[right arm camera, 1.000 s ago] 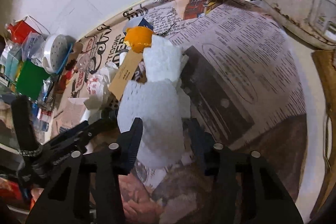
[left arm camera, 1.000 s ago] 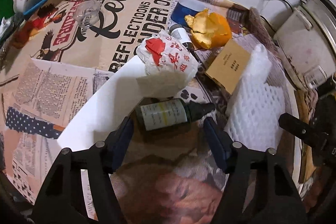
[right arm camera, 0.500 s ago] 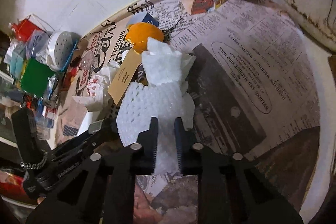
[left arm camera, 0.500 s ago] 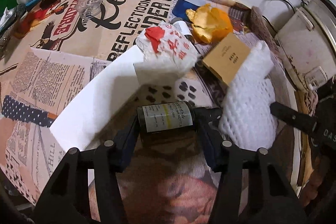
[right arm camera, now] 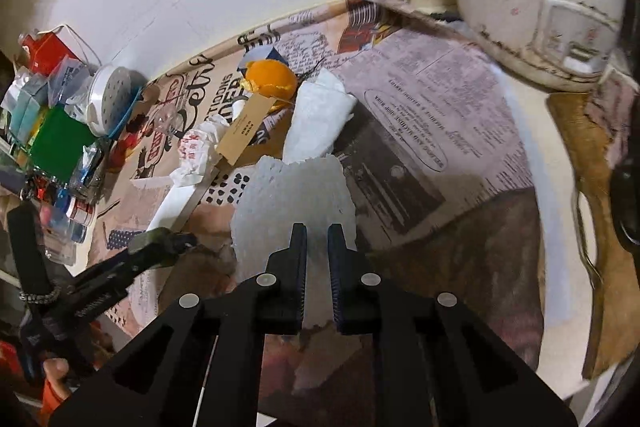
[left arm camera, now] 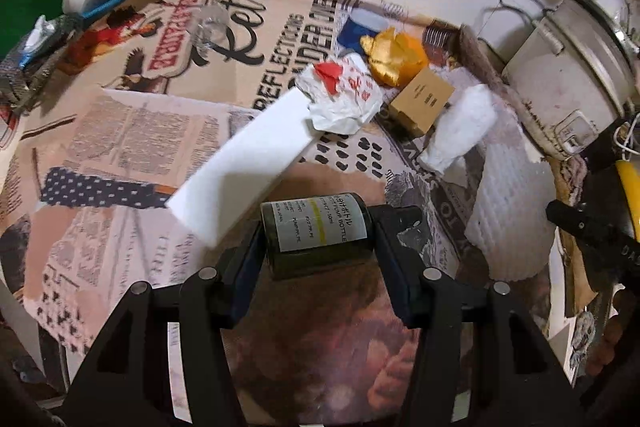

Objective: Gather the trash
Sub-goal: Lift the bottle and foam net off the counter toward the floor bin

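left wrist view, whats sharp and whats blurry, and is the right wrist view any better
Left wrist view: the dark pump bottle between the left gripper fingers is sharp, its label readable; the white foam strip and tablecloth print smear with motion, edges bowed by the fisheye. Right wrist view: the right gripper is crisp, but the white foam net it pinches is soft and greyish.
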`<move>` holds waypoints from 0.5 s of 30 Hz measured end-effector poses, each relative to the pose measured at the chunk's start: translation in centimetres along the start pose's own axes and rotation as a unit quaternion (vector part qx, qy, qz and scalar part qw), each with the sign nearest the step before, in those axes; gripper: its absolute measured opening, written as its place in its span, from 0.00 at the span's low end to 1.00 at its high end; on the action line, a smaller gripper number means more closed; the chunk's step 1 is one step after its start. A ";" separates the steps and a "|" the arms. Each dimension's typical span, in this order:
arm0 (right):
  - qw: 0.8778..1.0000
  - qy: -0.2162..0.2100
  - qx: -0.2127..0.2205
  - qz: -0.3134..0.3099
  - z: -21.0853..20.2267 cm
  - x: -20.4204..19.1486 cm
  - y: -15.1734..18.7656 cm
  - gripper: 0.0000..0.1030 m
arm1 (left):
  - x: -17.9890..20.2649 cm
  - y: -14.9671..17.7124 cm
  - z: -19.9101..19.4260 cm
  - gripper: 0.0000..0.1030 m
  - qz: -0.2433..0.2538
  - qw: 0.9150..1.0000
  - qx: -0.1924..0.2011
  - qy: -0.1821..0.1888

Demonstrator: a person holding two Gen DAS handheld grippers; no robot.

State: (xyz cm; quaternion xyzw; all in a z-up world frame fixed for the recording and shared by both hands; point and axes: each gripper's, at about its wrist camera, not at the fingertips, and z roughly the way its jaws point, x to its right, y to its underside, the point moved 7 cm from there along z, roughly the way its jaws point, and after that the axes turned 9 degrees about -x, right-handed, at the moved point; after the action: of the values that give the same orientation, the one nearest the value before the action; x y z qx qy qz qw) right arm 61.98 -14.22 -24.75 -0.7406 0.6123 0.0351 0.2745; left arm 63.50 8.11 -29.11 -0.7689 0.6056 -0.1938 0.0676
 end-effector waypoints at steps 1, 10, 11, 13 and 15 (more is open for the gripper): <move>1.000 0.003 0.008 0.002 -0.5 -0.3 0.3 0.09 | -0.1 0.2 -0.7 0.53 0.004 1.000 0.005 0.004; 0.996 0.018 0.076 0.032 -4.0 -3.9 4.6 0.09 | -1.2 2.6 -6.7 0.53 0.085 0.995 0.048 0.028; 0.996 0.018 0.082 0.034 -4.3 -4.5 5.1 0.09 | -1.3 3.0 -7.4 0.53 0.094 0.994 0.052 0.029; 0.995 0.017 0.089 0.034 -4.7 -5.5 6.0 0.09 | -1.4 4.0 -8.5 0.53 0.108 0.992 0.058 0.030; 0.995 0.018 0.092 0.032 -5.1 -6.4 6.9 0.09 | -1.6 4.8 -9.3 0.53 0.114 0.991 0.059 0.030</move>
State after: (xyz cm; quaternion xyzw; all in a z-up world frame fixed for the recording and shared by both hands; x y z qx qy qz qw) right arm 52.53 -11.52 -20.51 -0.6927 0.6412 -0.0254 0.3293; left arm 55.30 9.57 -22.59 -0.6835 0.6784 -0.2429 0.1166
